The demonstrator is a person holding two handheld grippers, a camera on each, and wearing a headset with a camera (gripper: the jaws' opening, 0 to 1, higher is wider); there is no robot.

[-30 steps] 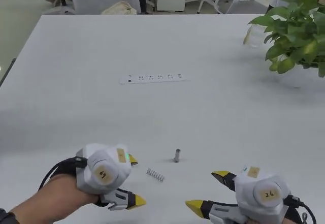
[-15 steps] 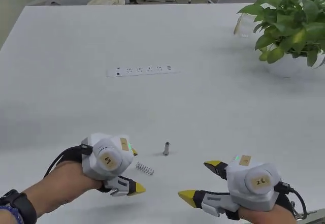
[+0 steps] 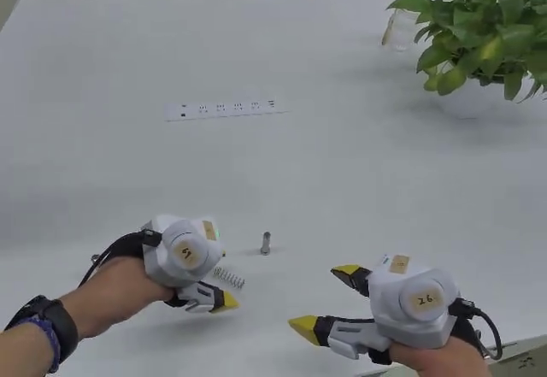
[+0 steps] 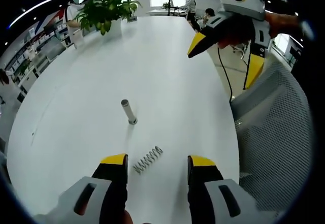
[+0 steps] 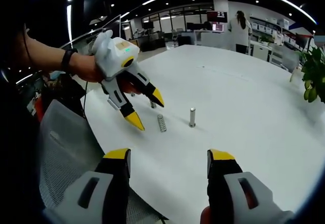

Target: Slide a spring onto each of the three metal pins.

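Observation:
A small coil spring (image 3: pixel 229 278) (image 4: pixel 148 159) (image 5: pixel 161 123) lies flat on the white table. One short metal pin (image 3: pixel 265 243) (image 4: pixel 128 112) (image 5: pixel 192 117) stands upright just beyond it. My left gripper (image 3: pixel 220 280) (image 4: pixel 158 162) is open, its yellow-tipped jaws on either side of the spring without touching it. To the right of spring and pin, my right gripper (image 3: pixel 325 300) (image 5: pixel 169 157) is open and holds nothing.
A white power strip (image 3: pixel 221 108) lies mid-table. A potted green plant (image 3: pixel 483 18) and a clear glass (image 3: pixel 396 28) stand at the far right. The table's near edge (image 3: pixel 513 347) runs just under my right hand. Office chairs and people are beyond the table.
My left gripper has moved right and forward until its jaws straddle the spring. The right gripper has drifted slightly left. The camera tilted, shifting the whole scene.

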